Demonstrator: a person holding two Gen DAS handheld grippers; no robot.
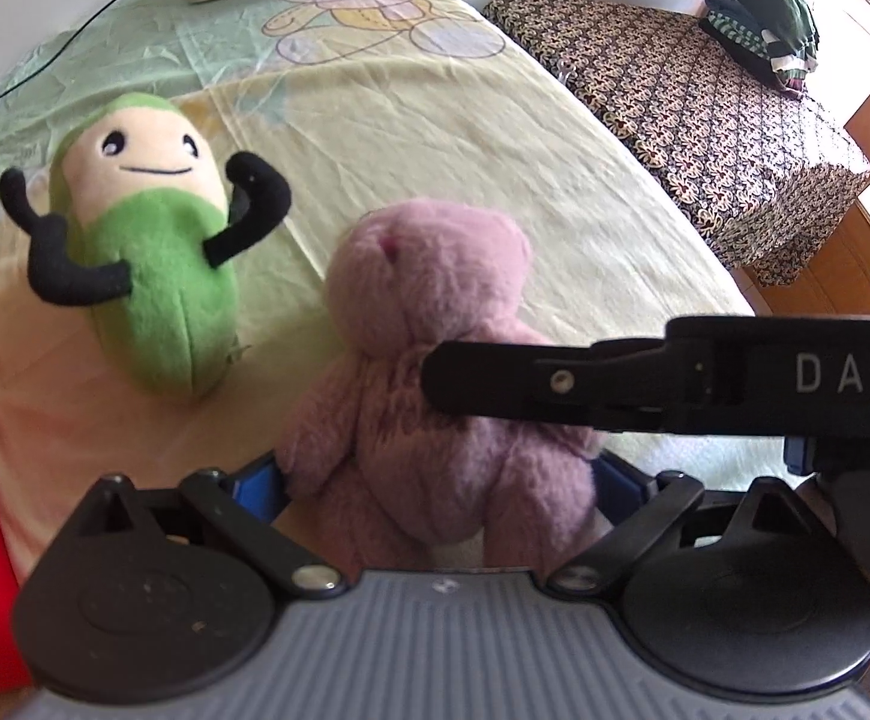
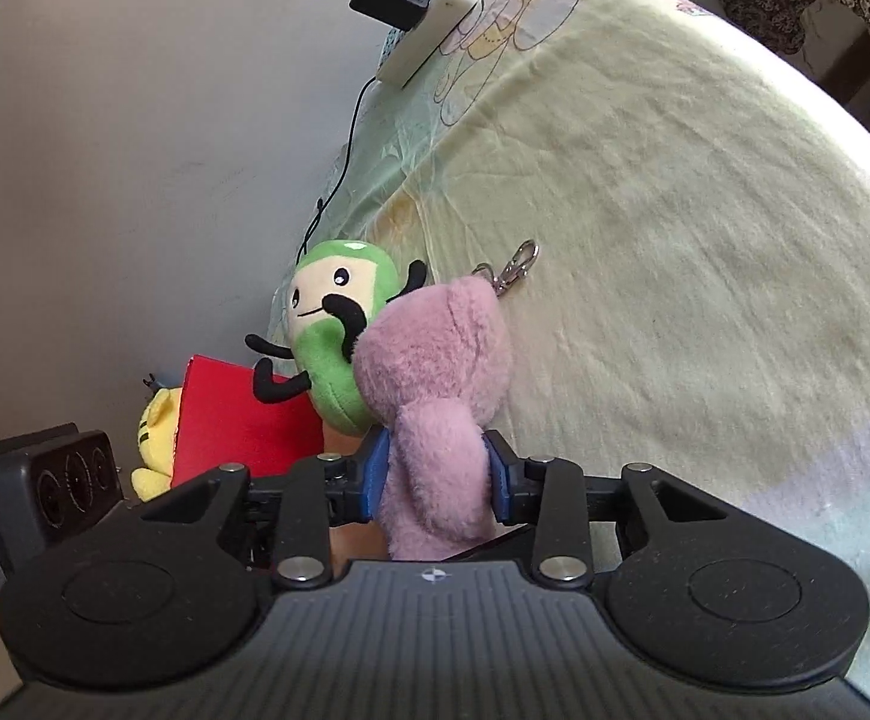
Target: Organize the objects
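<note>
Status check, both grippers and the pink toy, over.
Right gripper shut on pink toy. Left gripper also around it, pads against its sides. Green toy lies close beside on the bed.

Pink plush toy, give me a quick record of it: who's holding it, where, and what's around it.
item: pink plush toy
right gripper: shut on the toy's lower part
left gripper: blue pads on both sides of the toy's legs; grip unclear
attachment: metal clip at the toy's top
neighbour: green plush beside it
surface: yellow-green bedsheet
also near: red object, yellow plush
</note>
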